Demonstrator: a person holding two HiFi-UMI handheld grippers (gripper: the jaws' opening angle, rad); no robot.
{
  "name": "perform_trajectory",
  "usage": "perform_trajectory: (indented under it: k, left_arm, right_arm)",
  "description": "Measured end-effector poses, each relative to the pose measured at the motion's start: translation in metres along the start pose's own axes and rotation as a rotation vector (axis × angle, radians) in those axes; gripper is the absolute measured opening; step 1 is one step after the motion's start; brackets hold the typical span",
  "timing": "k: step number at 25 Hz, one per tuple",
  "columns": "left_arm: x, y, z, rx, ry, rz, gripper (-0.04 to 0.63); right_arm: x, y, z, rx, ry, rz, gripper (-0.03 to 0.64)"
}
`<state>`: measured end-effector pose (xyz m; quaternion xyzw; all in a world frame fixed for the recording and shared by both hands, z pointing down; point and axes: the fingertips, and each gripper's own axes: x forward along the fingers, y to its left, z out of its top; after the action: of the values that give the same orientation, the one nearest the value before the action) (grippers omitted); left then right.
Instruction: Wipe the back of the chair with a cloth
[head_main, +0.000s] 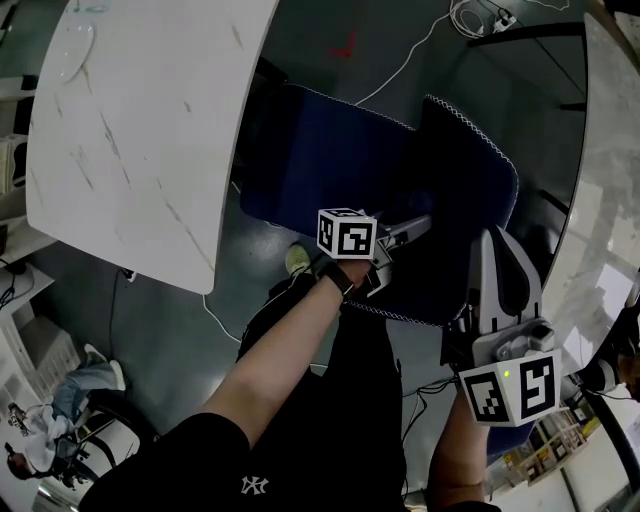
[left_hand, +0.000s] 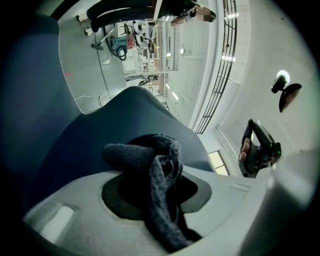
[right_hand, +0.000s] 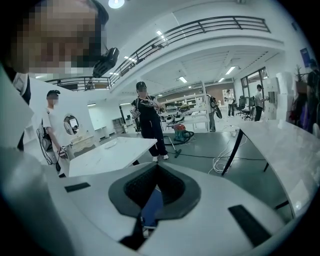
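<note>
Left gripper (head_main: 405, 232) pinches a dark grey, nubbly cloth (left_hand: 150, 165) — bunched and twisted — at the navy, white-stitched chair back (head_main: 465, 175); right gripper (right_hand: 154, 197), near right, has its jaws pressed together, empty.

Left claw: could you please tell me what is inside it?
A dark cloth is bunched inside the left claw, in front of the blue chair back. The cloth covers where the claw's pads grip it.
</note>
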<state>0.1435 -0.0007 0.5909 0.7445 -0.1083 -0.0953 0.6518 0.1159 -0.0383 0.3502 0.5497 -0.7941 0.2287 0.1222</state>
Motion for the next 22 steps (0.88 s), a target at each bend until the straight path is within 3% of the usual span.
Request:
perform_trajectory:
  k: [15,19,22]
  left_arm:
    - [0.017,-0.087,0.006,0.017,0.023,-0.112,0.107]
    - [0.012,-0.079,0.033,0.056,-0.007,-0.122,0.107]
    - [0.006,-0.052,0.062,0.101,-0.037,-0.082,0.107]
  right_arm:
    - [0.005,-0.018,0.021,0.013,-0.012,-0.009,0.012]
    - [0.014,-0.022,0.024,0.006,-0.03,0.014,0.012]
    - [0.026,-0.024,0.02,-0.006,-0.034,0.028,0.012]
